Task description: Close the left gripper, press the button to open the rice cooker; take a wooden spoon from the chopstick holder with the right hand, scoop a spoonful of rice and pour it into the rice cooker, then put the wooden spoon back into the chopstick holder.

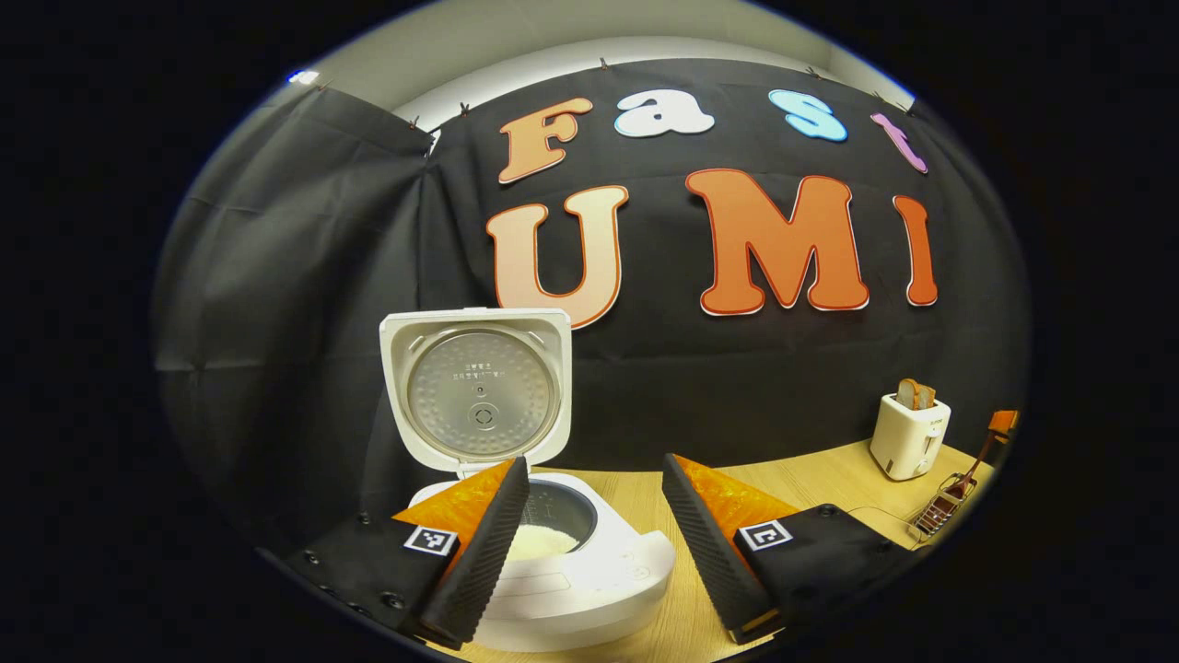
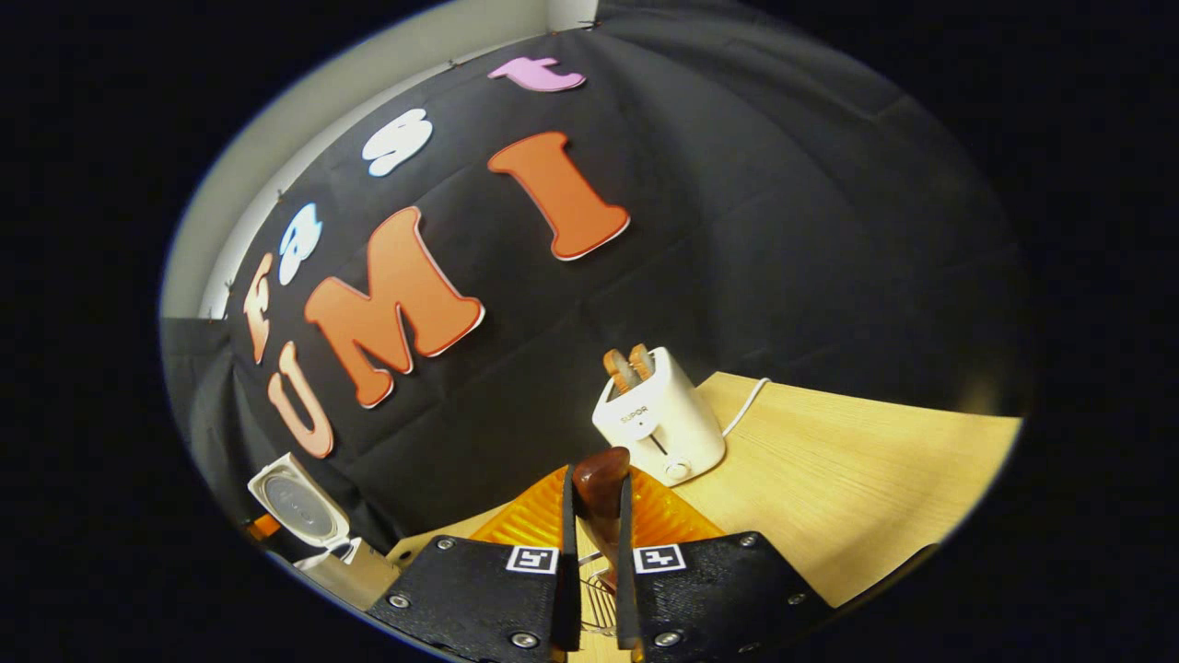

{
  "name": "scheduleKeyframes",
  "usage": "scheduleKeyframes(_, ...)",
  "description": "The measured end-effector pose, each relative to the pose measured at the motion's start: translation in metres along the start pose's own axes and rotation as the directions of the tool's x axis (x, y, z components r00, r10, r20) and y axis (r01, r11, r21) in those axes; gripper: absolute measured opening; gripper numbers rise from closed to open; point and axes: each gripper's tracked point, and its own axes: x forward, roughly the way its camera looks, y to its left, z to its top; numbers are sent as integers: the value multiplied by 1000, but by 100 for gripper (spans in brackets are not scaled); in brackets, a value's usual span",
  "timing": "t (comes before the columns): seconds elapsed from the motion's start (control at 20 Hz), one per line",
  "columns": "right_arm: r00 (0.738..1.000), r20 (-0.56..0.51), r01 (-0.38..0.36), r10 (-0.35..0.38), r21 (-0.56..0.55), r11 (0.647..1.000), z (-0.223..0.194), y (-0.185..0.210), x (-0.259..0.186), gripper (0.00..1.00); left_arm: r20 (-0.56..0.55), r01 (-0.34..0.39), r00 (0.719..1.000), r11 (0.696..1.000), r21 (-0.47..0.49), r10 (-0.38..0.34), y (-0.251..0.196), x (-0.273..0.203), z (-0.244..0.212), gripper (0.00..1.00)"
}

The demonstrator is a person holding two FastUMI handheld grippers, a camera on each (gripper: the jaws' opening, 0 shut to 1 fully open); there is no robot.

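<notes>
In the right gripper view, lower centre, we see the right gripper with its fingers clamped on the spoon; its dark rounded end sticks up between them. A wire holder shows just below. A toaster stands beyond on the counter.

In the left gripper view, the left gripper has its fingers spread wide, holding nothing. Behind the left-hand finger sits the cooker, lid raised upright, rice visible in the pot.
</notes>
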Motion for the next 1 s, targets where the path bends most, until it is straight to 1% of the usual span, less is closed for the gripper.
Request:
scheduleKeyframes(0.15, 999, 20, 31, -32, 8, 999, 1, 4, -1, 15, -8, 10, 1000, 1000, -5, -10, -1, 2, -3, 95)
scheduleKeyframes(0.2, 999, 35, 27, -27, 12, 1000, 7, 8, -4, 15, -9, 11, 1000, 1000, -6, -11, -1, 1, -5, 95)
scheduleKeyframes(0.25, 998, 60, 27, -27, 13, 1000, 14, 12, -5, 13, -9, 11, 1000, 1000, -6, -12, 0, 2, -4, 95)
scheduleKeyframes(0.3, 998, 59, 13, -14, 8, 1000, 15, 18, -5, 13, -8, 10, 1000, 1000, -9, -10, 2, 2, -4, 95)
scheduleKeyframes(0.5, 993, 119, -1, 0, 5, 1000, 37, 34, -17, 9, -4, 11, 1000, 1000, -23, -11, 7, 0, -7, 95)
scheduleKeyframes(0.6, 989, 143, -26, 27, -14, 1000, 49, 51, -23, 9, -2, 10, 1000, 1000, -23, -10, 9, 0, -9, 95)
scheduleKeyframes(0.7, 985, 157, -66, 71, -33, 997, 57, 74, -31, 9, -2, 16, 1000, 1000, -24, -16, 10, -1, -11, 95)
scheduleKeyframes(0.9, 972, 155, -172, 179, -62, 983, 57, 128, -39, 9, 0, 26, 1000, 999, -34, -26, 14, -2, -15, 95)
scheduleKeyframes(0.95, 967, 145, -202, 210, -65, 977, 53, 143, -42, 9, -2, 27, 1000, 999, -39, -27, 16, -2, -16, 89)
scheduleKeyframes(1.0, 963, 133, -229, 236, -66, 971, 47, 156, -42, 9, -2, 26, 1000, 999, -44, -27, 18, -3, -18, 95)
